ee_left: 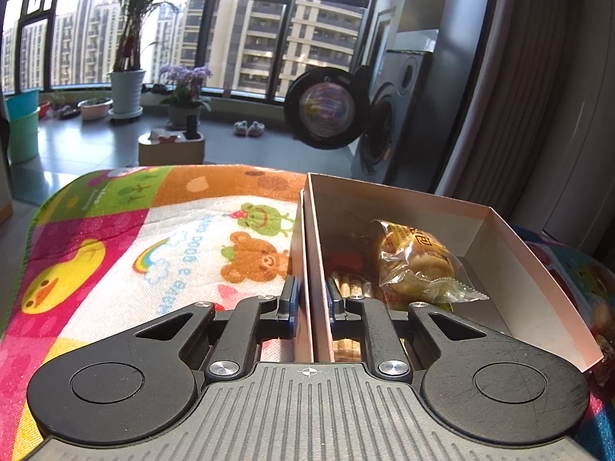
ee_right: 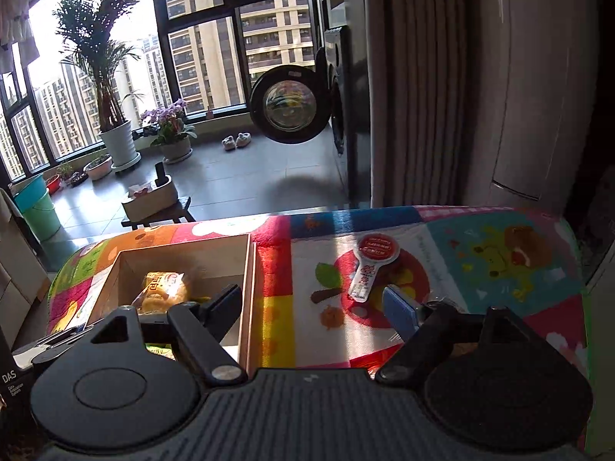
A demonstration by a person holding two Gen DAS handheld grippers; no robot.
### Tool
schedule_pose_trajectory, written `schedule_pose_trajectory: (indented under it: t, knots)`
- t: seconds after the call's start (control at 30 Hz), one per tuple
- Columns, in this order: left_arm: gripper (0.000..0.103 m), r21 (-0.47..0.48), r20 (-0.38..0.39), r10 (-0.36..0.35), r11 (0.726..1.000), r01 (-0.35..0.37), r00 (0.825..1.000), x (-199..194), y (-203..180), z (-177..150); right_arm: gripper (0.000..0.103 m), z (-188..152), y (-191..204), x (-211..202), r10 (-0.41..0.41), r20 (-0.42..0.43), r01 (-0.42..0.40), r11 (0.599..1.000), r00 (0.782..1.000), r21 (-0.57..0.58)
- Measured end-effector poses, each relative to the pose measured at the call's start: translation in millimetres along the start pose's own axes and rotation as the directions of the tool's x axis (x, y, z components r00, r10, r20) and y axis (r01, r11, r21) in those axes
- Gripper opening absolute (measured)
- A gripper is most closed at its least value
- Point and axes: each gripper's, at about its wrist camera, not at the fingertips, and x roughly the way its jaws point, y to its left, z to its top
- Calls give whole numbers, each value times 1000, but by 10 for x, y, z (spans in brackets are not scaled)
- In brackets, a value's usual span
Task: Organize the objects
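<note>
Left wrist: left gripper (ee_left: 313, 299) sat nearest the lens, jaws clamped on the left wall of the cardboard box (ee_left: 511, 265), one finger outside the wall, one inside. Box stood on the cartoon play mat (ee_left: 127, 253). Inside it lay a wrapped pastry (ee_left: 417, 263), with a biscuit pack (ee_left: 348, 288) just beside the inner finger and something red behind that, too dark to identify. Washing machine door (ee_left: 326, 109) hung open past the mat

Right wrist: right gripper (ee_right: 313, 299) was spread wide, gripping nothing, left finger over the box (ee_right: 251, 292) interior, right finger over the mat (ee_right: 499, 253). Red-topped sealed snack cup (ee_right: 371, 265) lay on the mat right of the box, apart from it, near the right finger's blue pad (ee_right: 401, 309). Pastry (ee_right: 165, 288) showed inside the box
</note>
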Motion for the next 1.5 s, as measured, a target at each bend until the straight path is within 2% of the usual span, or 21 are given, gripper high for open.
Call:
schedule_pose_trajectory:
  t: [0.07,0.17,0.27,0.37,0.43,0.57,0.63,0.67,0.73,0.77,0.87,0.93,0.97,1.0,1.1,1.3,1.5]
  knots:
    - [15,5,-3,6,1000,-6,1000,6,-10,-7,83,134,-250,173,-39,-11,40,996,999,75]
    - [15,6,-2,7,1000,-7,1000,6,-16,-7,85,231,-427,615,-96,-63,103,989,993,108]
    - [15,5,-3,5,1000,-5,1000,7,-18,-6,85,245,-450,1133,-132,-144,149,982,981,114]
    - [15,2,-4,3,1000,-3,1000,11,-15,-3,85,250,-345,1553,-187,-172,202,977,967,71]
    - [15,3,-4,3,1000,-3,1000,12,-12,-2,85,258,-320,1776,-199,-189,215,974,962,69]
    - [15,4,-4,3,1000,-3,1000,14,-10,-2,85,295,-383,2090,-161,-251,202,969,954,145]
    - [15,3,-4,2,1000,-2,1000,15,-8,-2,85,294,-361,2166,-180,-246,218,966,953,138]
    - [15,2,-4,1,1000,-1,1000,14,-7,-1,83,285,-348,2182,-194,-239,228,966,951,121]
    - [15,1,-5,1,1000,-1,1000,14,-1,-1,68,267,-324,2209,-199,-243,228,969,949,99]
    - [15,1,-5,0,1000,0,1000,12,-3,-1,58,255,-319,2203,-192,-253,223,970,948,98]
    - [15,2,-4,1,1000,-1,1000,14,0,0,55,211,-289,2087,-153,-259,181,979,954,90]
    - [15,2,-4,1,1000,-1,1000,14,-1,0,48,162,-249,1964,-124,-262,149,986,957,75]
    - [15,2,-4,1,1000,-1,1000,14,0,0,31,134,-230,1908,-111,-266,134,989,958,69]
    - [15,1,-4,1,1000,-1,1000,14,0,0,22,115,-209,1805,-87,-278,109,992,957,65]
    - [15,0,-5,0,1000,0,1000,14,-1,0,22,-6,-196,1459,-16,-280,35,997,960,66]
    - [15,0,-5,0,1000,0,1000,7,4,-3,21,-409,-159,733,35,-295,-38,999,955,-6]
    - [15,-1,-6,0,1000,0,1000,7,5,-2,24,-857,-156,194,70,-364,-87,996,929,-31]
